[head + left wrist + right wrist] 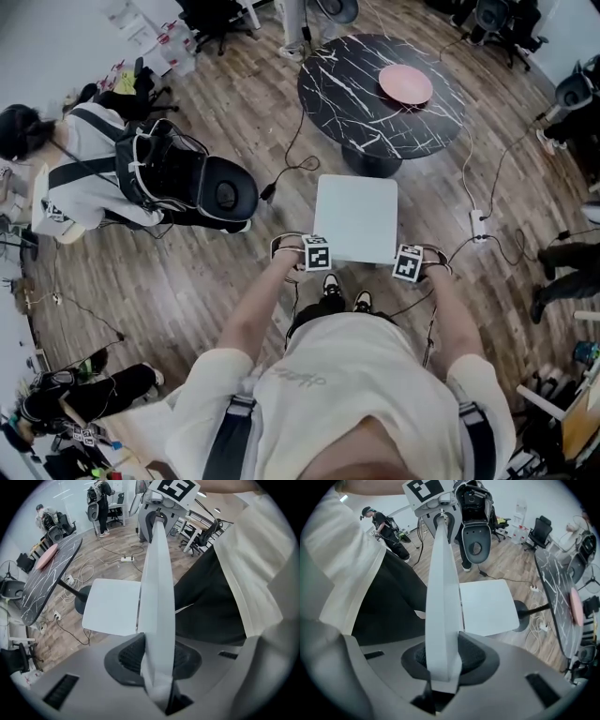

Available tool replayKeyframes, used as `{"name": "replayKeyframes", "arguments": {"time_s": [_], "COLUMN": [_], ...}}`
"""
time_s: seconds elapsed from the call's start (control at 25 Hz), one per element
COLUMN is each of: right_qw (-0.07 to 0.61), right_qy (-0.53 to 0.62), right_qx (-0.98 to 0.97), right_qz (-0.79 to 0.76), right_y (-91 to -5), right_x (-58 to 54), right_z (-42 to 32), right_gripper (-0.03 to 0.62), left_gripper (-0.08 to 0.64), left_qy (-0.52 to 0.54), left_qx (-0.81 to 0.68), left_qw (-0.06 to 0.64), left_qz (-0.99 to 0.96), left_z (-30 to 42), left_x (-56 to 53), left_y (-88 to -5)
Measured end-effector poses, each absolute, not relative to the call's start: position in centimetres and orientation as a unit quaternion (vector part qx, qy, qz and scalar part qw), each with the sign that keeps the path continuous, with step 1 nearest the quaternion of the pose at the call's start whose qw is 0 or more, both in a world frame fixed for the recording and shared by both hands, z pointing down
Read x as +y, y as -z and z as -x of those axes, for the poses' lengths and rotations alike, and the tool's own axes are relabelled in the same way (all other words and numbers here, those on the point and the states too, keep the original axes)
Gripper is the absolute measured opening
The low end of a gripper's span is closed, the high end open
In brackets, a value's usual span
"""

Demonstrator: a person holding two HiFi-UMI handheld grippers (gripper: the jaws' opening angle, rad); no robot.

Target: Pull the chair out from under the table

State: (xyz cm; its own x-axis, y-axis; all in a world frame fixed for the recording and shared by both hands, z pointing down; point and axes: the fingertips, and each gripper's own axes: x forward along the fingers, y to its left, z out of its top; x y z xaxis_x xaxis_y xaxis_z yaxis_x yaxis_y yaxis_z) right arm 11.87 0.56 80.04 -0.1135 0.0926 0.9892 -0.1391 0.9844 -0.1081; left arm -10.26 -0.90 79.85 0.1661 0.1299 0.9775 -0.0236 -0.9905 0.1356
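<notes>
A white chair stands in front of me. Its square seat (354, 217) lies on the near side of the round black marble table (375, 103), with the far edge close to the table's foot. My left gripper (315, 257) is shut on the left end of the thin white backrest (158, 588), and the right gripper (408, 265) is shut on its right end. In the left gripper view the backrest edge runs up from between the dark pads (129, 656) to the other gripper's marker cube. The right gripper view mirrors this, with the backrest (442, 602) clamped and the seat (487, 605) to the right.
A pink plate (405, 83) lies on the table. Cables and a power strip (479, 224) trail over the wooden floor to the right of the chair. A person with a black backpack (155, 173) sits at the left beside a black office chair (225, 192). More office chairs stand at the back.
</notes>
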Motion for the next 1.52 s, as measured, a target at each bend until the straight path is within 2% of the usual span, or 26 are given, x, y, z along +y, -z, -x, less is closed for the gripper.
{"name": "replayKeyframes", "arguments": {"time_s": [0.48,1.52], "right_qw": [0.672,0.67], "right_qy": [-0.073,-0.079], "right_qx": [-0.736,-0.738], "right_qz": [0.009,0.013], "right_y": [-79.9,-80.0], "right_x": [4.8,12.1], "right_z": [-13.1,-13.9], "right_gripper": [0.097,0.106], "left_gripper": [0.101,0.113], "left_qy": [-0.64,-0.623], "left_qx": [-0.004,-0.016], "left_qw": [0.092,0.116], "left_qz": [-0.763,-0.773], "left_z": [9.3,7.9], "left_x": [4.6,12.5], "left_y": [-79.7,-79.7]}}
